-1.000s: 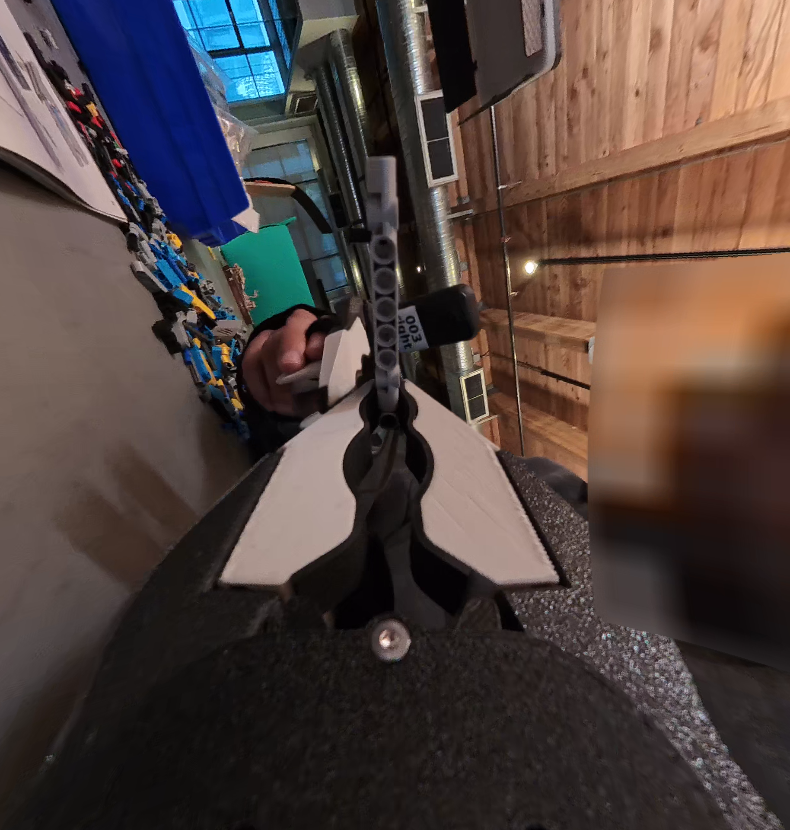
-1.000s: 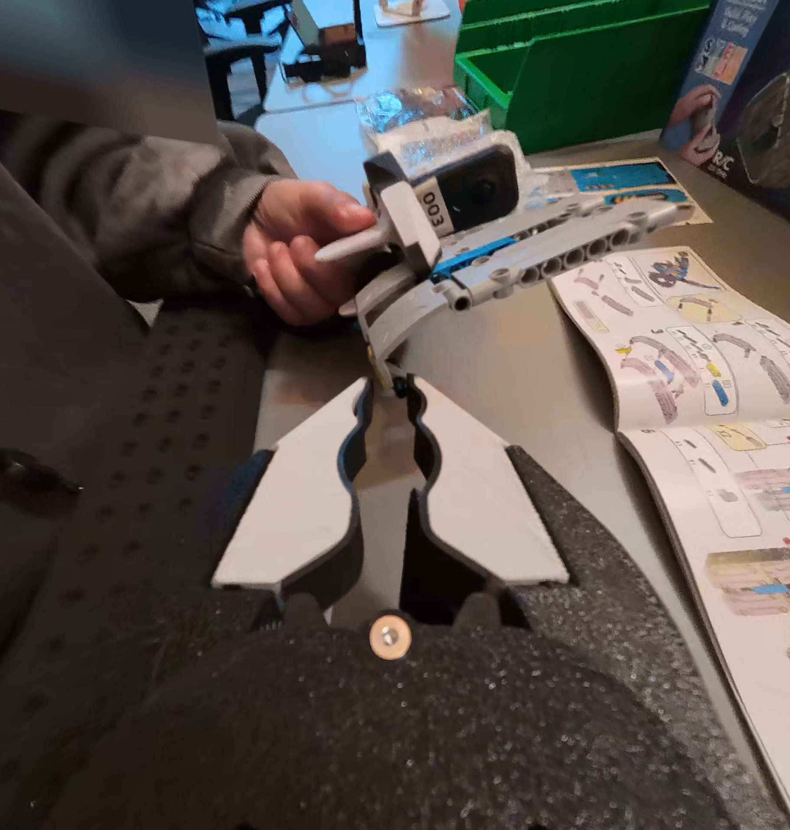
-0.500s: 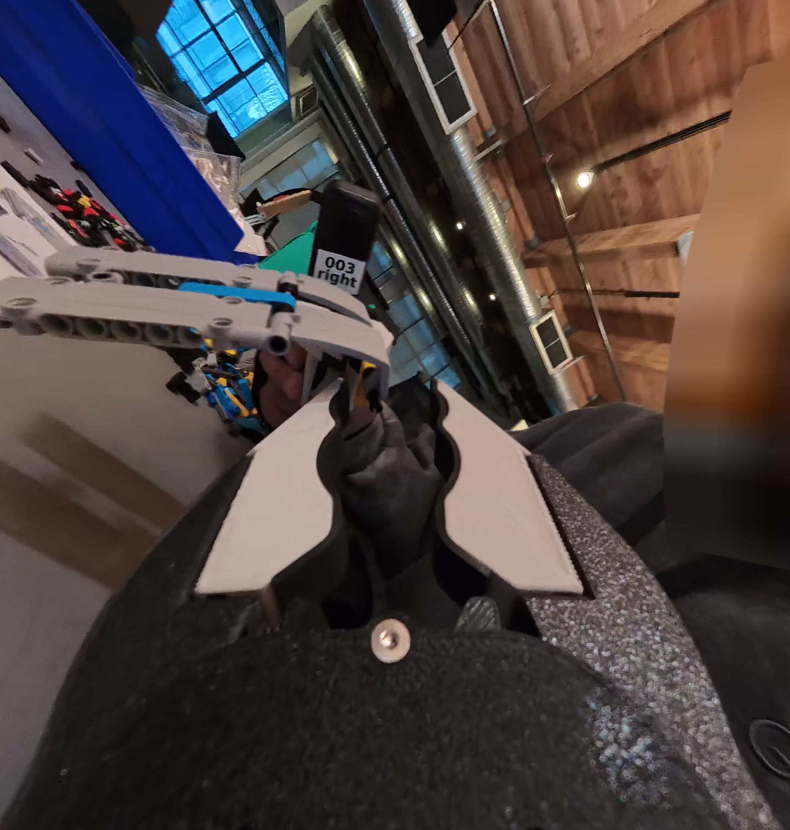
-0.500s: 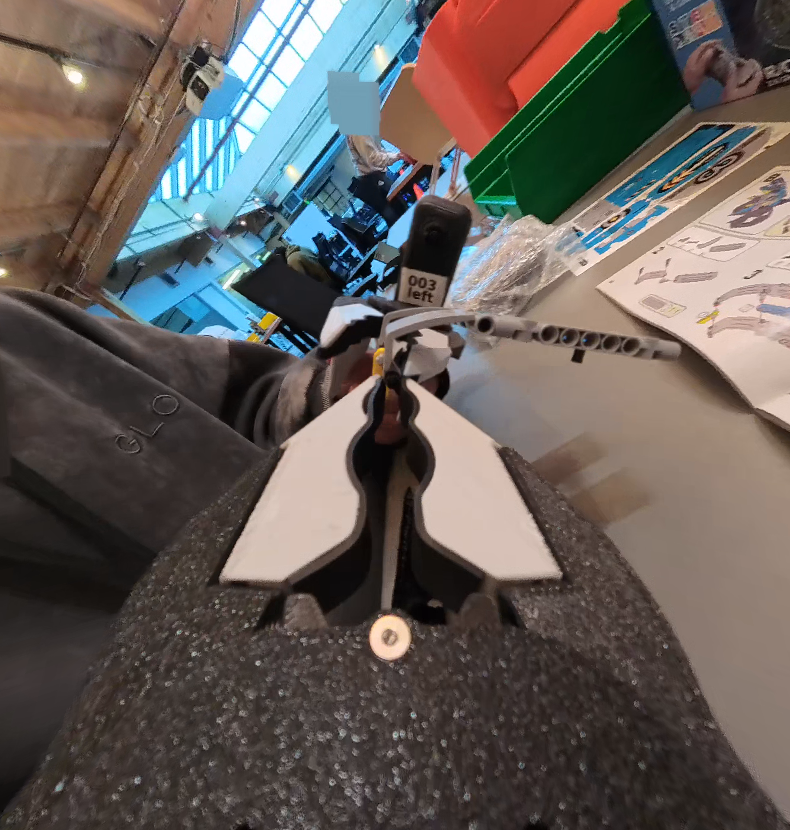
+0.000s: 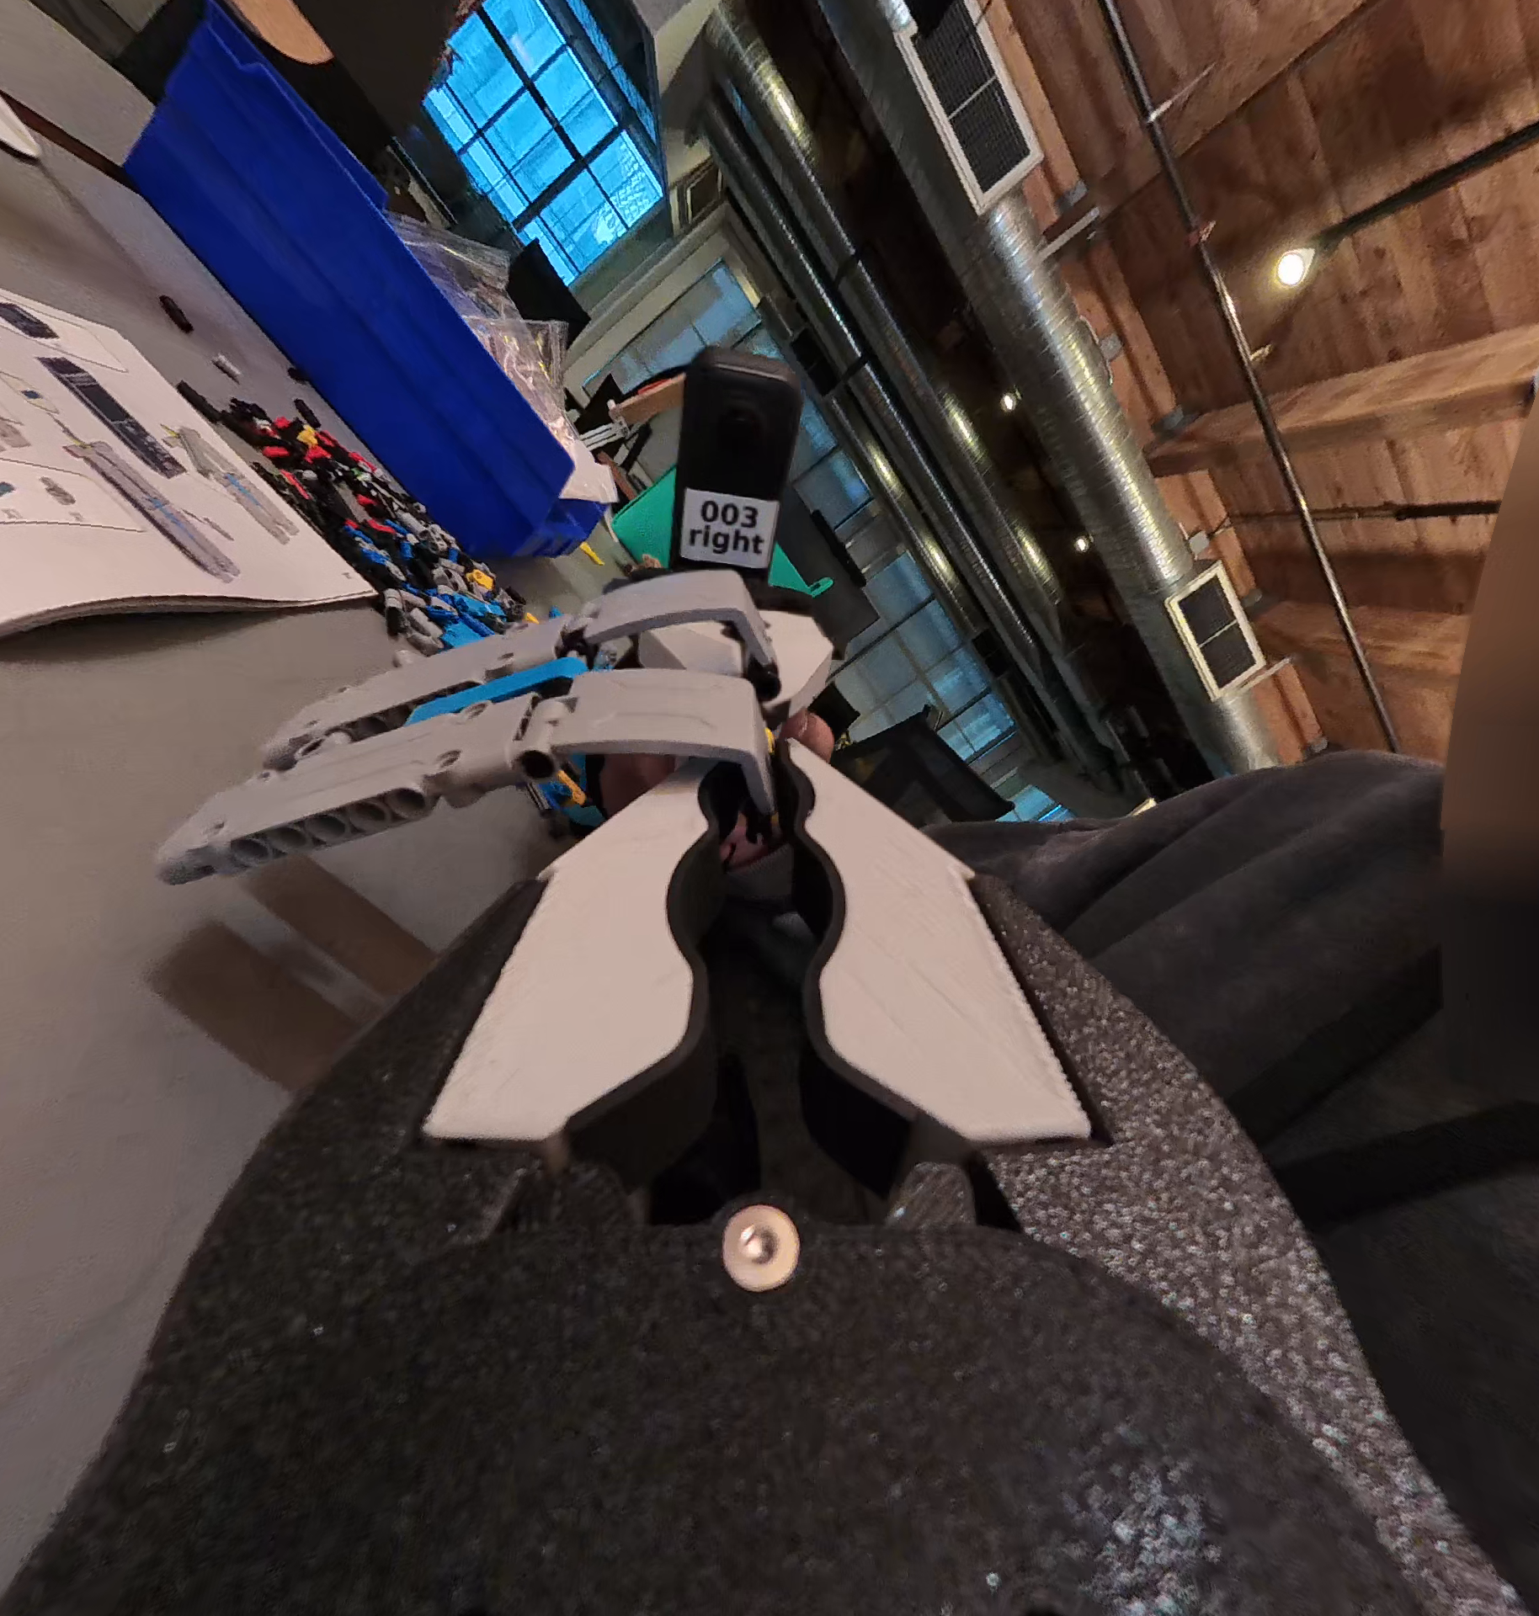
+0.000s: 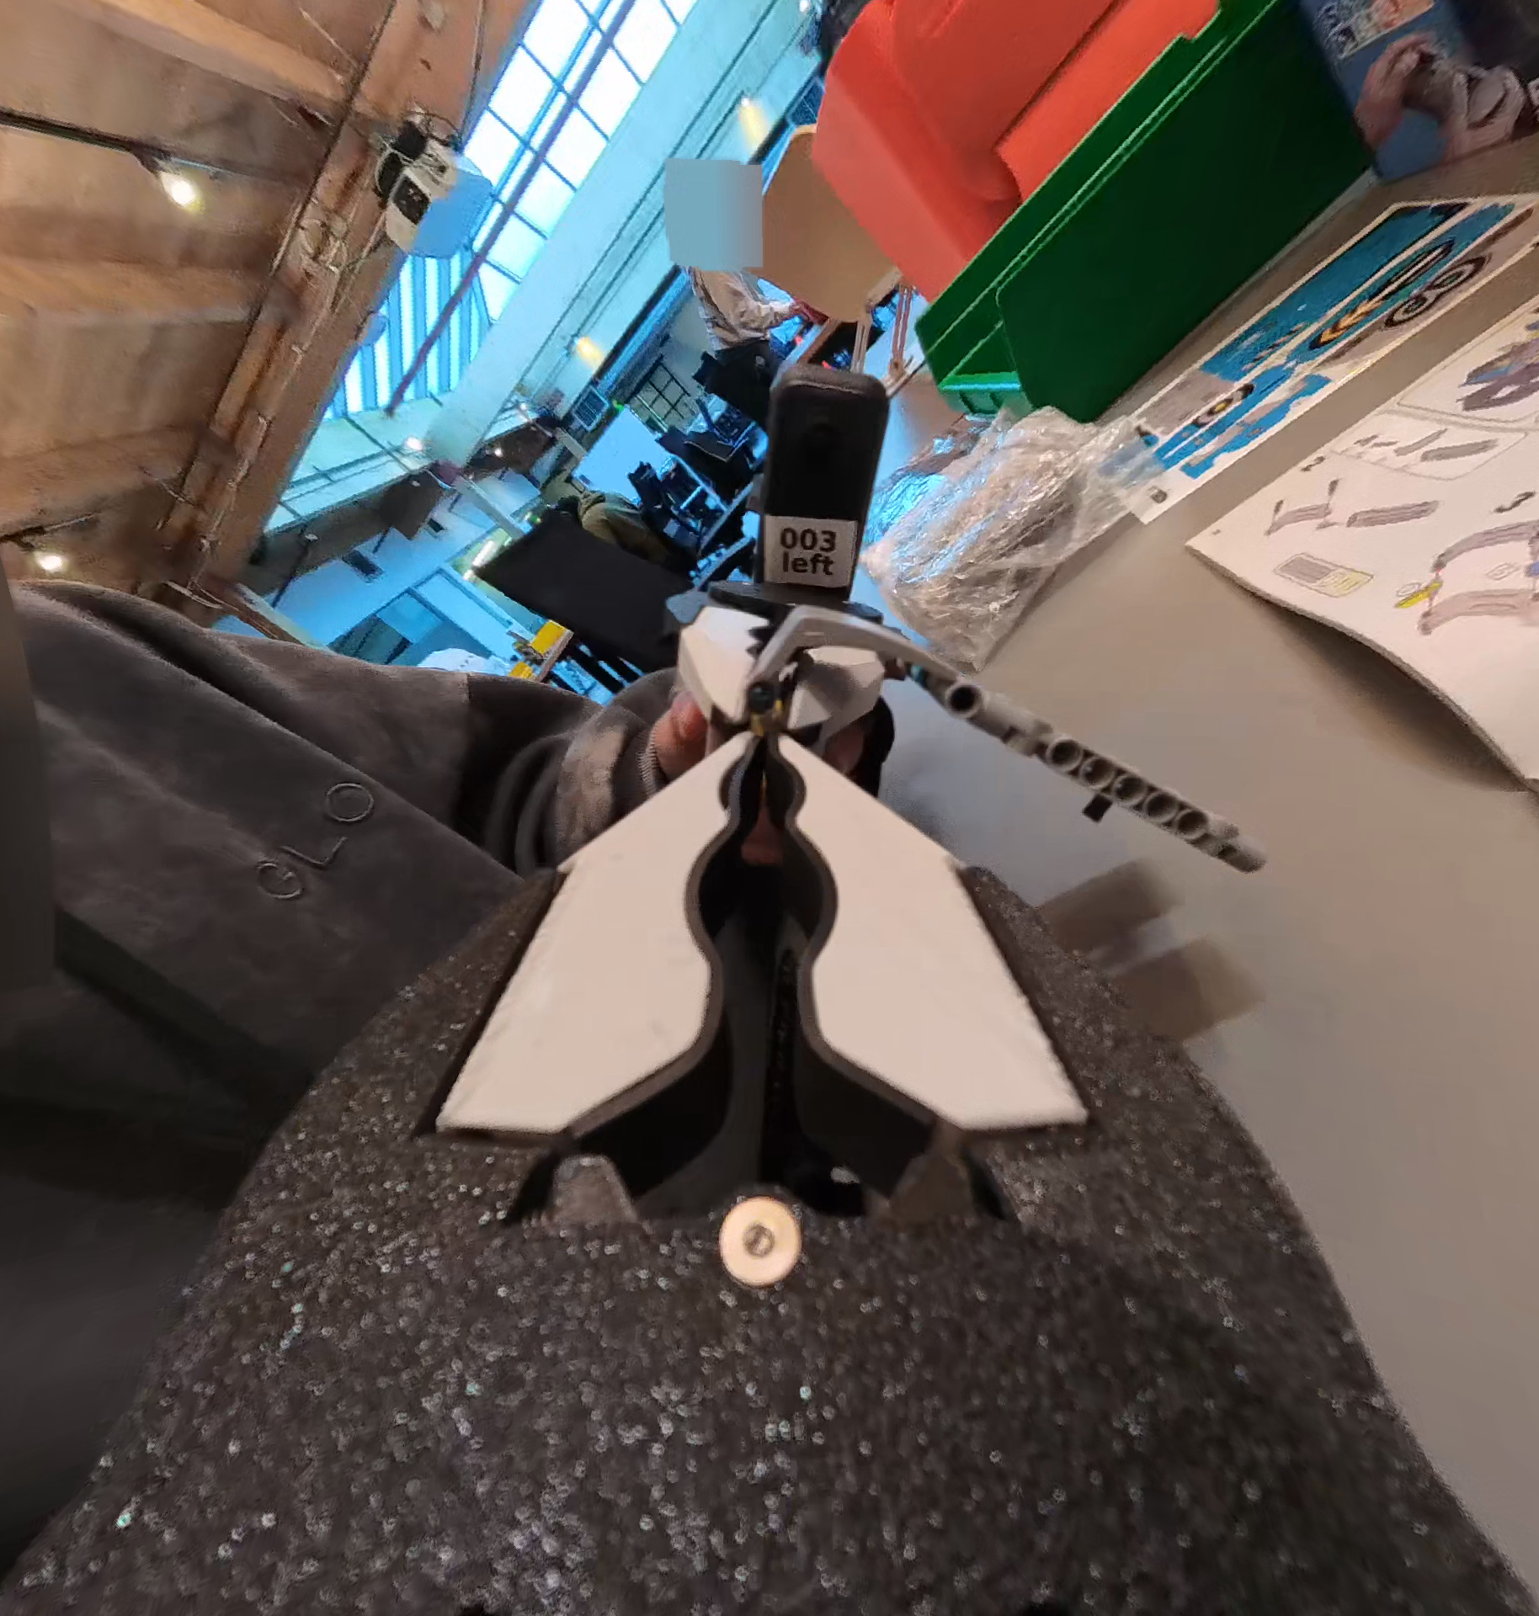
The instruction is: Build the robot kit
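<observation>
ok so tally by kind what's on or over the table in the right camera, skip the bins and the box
grippers: 2 (left gripper, right gripper)
brick build: 1, held between both
booklet: 1
sticker sheet: 1
plastic bag: 1
total: 6

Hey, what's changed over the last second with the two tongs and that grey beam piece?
The right tongs, open a second ago, have closed at the curved end of the grey beam assembly. The left tongs rolled upright, turning the assembly, and still grip it. The instruction booklet on the table has not moved.
</observation>
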Demonstrator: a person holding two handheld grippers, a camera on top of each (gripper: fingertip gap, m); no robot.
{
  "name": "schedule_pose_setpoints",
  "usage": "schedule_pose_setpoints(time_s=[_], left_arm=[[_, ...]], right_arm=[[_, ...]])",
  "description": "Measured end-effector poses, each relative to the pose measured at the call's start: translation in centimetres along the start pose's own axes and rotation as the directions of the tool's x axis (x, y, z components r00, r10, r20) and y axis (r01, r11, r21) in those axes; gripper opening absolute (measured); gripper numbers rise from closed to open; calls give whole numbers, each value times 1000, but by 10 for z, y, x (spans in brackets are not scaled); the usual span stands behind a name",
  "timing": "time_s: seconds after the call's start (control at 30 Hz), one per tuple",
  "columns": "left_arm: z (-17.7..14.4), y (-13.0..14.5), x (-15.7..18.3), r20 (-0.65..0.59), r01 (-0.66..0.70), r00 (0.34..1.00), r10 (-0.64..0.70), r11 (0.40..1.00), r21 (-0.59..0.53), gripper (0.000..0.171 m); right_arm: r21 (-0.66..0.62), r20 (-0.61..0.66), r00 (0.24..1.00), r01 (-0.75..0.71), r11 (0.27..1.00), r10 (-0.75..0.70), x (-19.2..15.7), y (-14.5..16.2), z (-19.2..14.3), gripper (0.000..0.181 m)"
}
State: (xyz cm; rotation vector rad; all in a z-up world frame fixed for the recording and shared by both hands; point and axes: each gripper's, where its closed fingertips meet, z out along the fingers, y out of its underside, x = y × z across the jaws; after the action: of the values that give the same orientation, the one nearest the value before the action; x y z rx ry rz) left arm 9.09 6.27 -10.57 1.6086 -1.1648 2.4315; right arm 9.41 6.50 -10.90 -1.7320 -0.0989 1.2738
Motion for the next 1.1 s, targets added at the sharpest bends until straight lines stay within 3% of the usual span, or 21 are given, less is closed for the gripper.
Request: schedule_pose_setpoints(time_s=[0.13,0.2,0.3,0.5,0.67,0.8,1.03,1.1], left_arm=[[-2,-2,-1,10,-8,1000,7,1000,4,6],[-2,-1,-3,29,-30,999,30,1000,-2,5],[-1,3,-6,85,-110,990,113,993,-42,6],[2,7,-7,113,-179,976,188,980,-83,5],[3,11,-10,138,-215,963,230,970,-118,6],[4,12,-10,149,-242,954,261,961,-131,6],[1,5,-5,70,-91,993,95,994,-53,6],[2,7,-5,75,-108,991,112,992,-64,5]], right_arm=[[5,47,995,-86,996,86,2,-1,-7,0],[15,128,978,-169,985,166,-4,-4,-6,22],[33,158,956,-257,966,249,-3,-7,-3,36],[24,128,963,-242,970,237,0,-4,-3,8],[20,200,930,-318,948,307,-3,-5,-4,26],[7,153,938,-317,949,312,3,1,0,6],[-41,61,980,-185,982,188,5,8,2,6],[-45,62,981,-180,983,182,4,8,1,6]])
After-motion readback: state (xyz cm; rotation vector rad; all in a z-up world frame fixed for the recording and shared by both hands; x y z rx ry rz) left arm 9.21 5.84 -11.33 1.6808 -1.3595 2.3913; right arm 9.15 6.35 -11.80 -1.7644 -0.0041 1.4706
